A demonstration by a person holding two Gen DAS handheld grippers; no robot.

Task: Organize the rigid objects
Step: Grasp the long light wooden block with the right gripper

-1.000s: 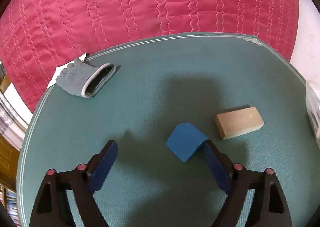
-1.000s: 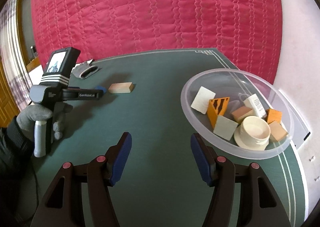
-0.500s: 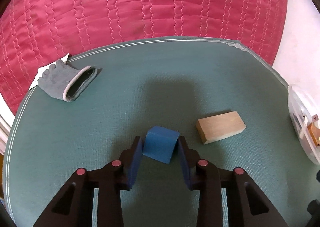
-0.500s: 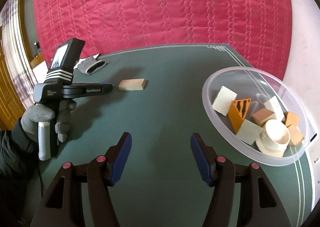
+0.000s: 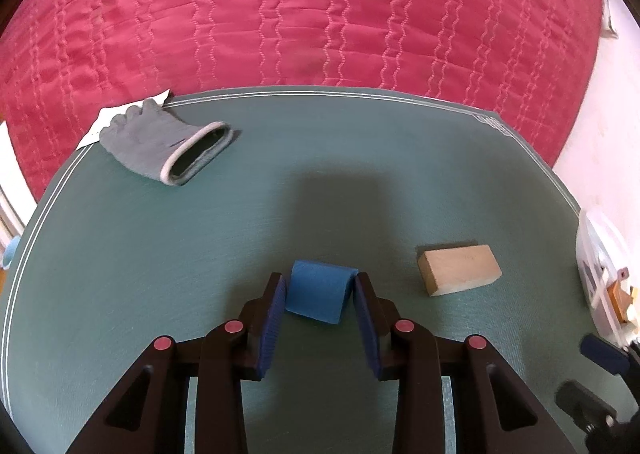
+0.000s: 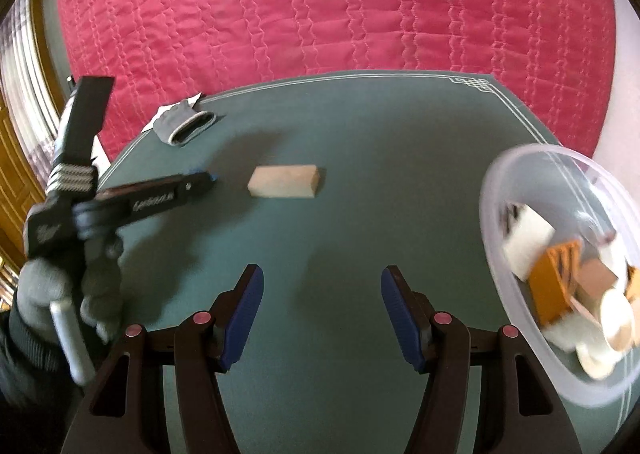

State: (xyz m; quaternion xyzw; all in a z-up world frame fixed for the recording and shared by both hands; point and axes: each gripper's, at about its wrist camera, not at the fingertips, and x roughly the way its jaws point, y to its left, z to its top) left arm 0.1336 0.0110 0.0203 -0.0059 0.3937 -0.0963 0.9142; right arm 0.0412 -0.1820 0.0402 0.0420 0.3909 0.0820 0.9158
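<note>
Far left on my green mat [image 5: 120,254]: grey glove [image 5: 160,145], lying loose. My left gripper [image 5: 318,294] pinches the blue block [image 5: 318,296], pads on both sides. Wooden block [image 5: 460,269] just right of it. My right gripper [image 6: 322,314] is spread, nothing between. Clear bowl [image 6: 496,254] (contents blurred, probably assorted blocks) sits far right.

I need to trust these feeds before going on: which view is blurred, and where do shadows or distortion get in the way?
Left wrist view: sharp; the blue block between the left gripper pads is crisp, with a soft shadow on the green mat beyond it. Right wrist view: motion blur smears the clear bowl and the gloved hand; the wooden block is slightly soft. Both: fisheye bends the mat's edges.
</note>
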